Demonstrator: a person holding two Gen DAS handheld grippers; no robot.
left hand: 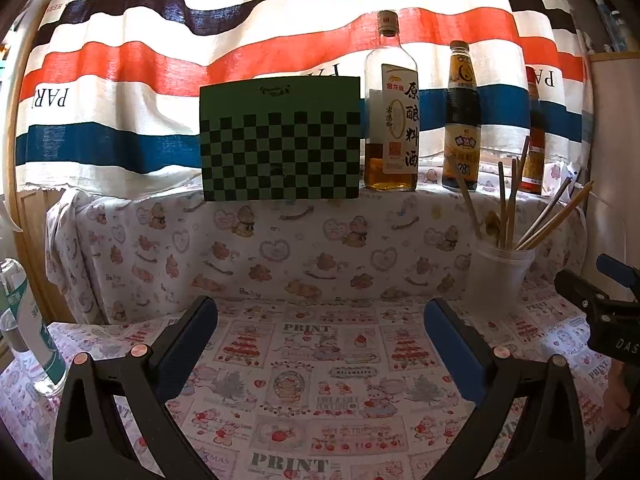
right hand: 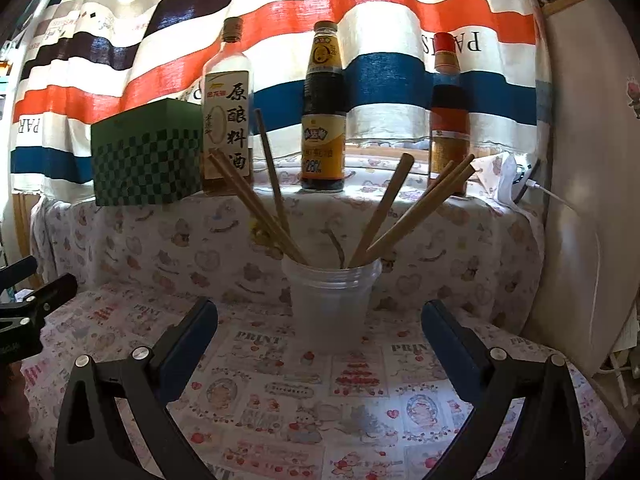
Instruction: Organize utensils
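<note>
Centre frame, right wrist view: wooden chopsticks (right hand: 384, 208) upright in clear plastic cup (right hand: 332, 300) | light, stiff, smooth; best pinched mid-shaft | right gripper (right hand: 320, 320) spread, empty | left gripper (left hand: 320, 316) spread, empty

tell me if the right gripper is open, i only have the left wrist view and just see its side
Observer: Yes. In the right wrist view the right gripper is open, jaws spread wide, with nothing held between them.
Operator: where's the cup from there
Observer: The clear cup stands straight ahead of it, roughly centred between the jaws and apart from both.
Operator: what's that half hidden bottle far right
Observer: It's a red-capped bottle, upright, to the right of the dark sauce bottle.
</note>
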